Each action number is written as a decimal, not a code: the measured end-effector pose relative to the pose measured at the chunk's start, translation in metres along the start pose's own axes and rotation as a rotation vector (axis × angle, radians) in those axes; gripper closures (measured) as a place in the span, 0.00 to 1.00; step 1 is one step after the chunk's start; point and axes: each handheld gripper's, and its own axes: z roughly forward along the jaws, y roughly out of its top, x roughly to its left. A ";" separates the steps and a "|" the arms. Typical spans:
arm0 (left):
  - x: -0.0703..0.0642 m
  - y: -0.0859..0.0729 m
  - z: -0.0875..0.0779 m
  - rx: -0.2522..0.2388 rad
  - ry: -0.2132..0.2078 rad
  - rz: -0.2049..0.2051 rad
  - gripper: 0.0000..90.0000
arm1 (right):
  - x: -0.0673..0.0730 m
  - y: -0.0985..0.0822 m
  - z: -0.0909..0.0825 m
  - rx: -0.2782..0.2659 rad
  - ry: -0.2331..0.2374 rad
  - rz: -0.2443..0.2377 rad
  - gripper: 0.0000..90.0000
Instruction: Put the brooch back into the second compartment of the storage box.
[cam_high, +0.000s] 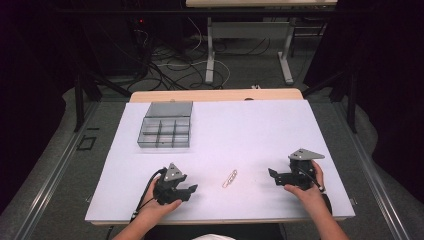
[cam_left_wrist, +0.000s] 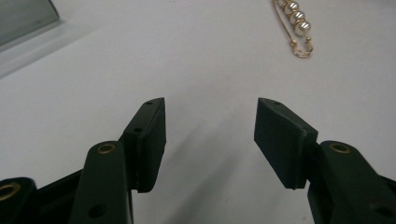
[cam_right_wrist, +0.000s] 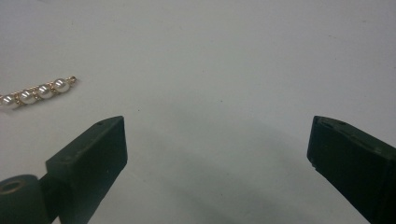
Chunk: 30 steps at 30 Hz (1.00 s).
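A gold pin set with a row of pearls (cam_high: 230, 178) lies on the white table sheet between my two grippers. In the left gripper view the pin (cam_left_wrist: 297, 25) sits ahead and to the right of the jaws. My left gripper (cam_high: 191, 191) rests low on the sheet left of the pin, open, with nothing between its jaws. The same gripper (cam_left_wrist: 210, 135) shows a bare gap. My right gripper (cam_high: 273, 176) stands right of the pin, wide open and empty. From the right gripper view (cam_right_wrist: 217, 149) the pin (cam_right_wrist: 37, 93) lies far left.
A clear plastic organiser box (cam_high: 165, 131) with several compartments and its lid open sits at the back left of the sheet. Its corner (cam_left_wrist: 23, 23) shows in the left gripper view. The sheet's front edge (cam_high: 220, 219) runs just below my hands.
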 end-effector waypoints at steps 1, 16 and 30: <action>-0.001 0.001 0.001 0.003 -0.005 0.008 0.49 | 0.000 0.000 0.000 0.000 0.000 0.000 0.05; -0.030 0.018 0.030 0.003 -0.058 0.028 0.50 | -0.001 0.000 0.000 -0.005 0.007 0.012 0.05; -0.040 0.050 0.042 -0.044 -0.093 0.010 0.50 | -0.002 -0.001 0.000 -0.003 0.006 0.012 0.05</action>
